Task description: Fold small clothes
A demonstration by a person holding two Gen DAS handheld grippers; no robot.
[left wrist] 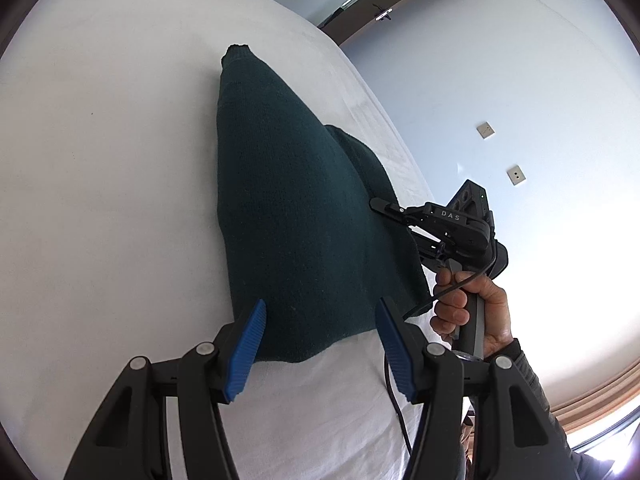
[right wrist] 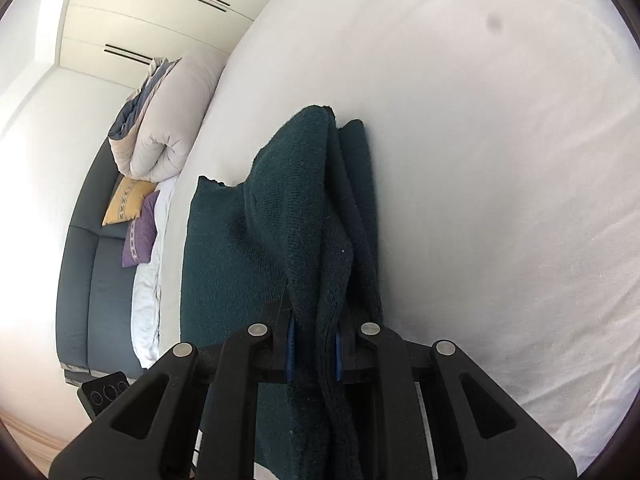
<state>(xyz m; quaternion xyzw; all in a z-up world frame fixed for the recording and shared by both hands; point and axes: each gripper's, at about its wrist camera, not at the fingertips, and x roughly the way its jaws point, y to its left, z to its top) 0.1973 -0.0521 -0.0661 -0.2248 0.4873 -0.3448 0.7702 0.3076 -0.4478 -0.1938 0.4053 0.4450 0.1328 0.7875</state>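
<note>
A dark green knitted sweater [left wrist: 288, 208] lies on the white bed sheet [left wrist: 100, 200], narrowing toward its far end. My left gripper [left wrist: 320, 344] is open, its blue pads [left wrist: 248, 352] standing on either side of the sweater's near hem without pressing it. In the left wrist view a hand [left wrist: 460, 304] holds my right gripper [left wrist: 380, 204] at the sweater's right edge. In the right wrist view the right gripper [right wrist: 315, 350] is shut on a bunched fold of the sweater [right wrist: 312, 208], lifted off the flat part [right wrist: 216, 272] on the sheet [right wrist: 500, 200].
A rolled quilt [right wrist: 160, 128], a yellow pillow [right wrist: 128, 200] and a purple pillow [right wrist: 140, 236] lie on a dark sofa [right wrist: 80, 280] beyond the bed's edge. A black device [right wrist: 106, 394] sits low at the left. The wall with sockets [left wrist: 485, 130] stands to the right.
</note>
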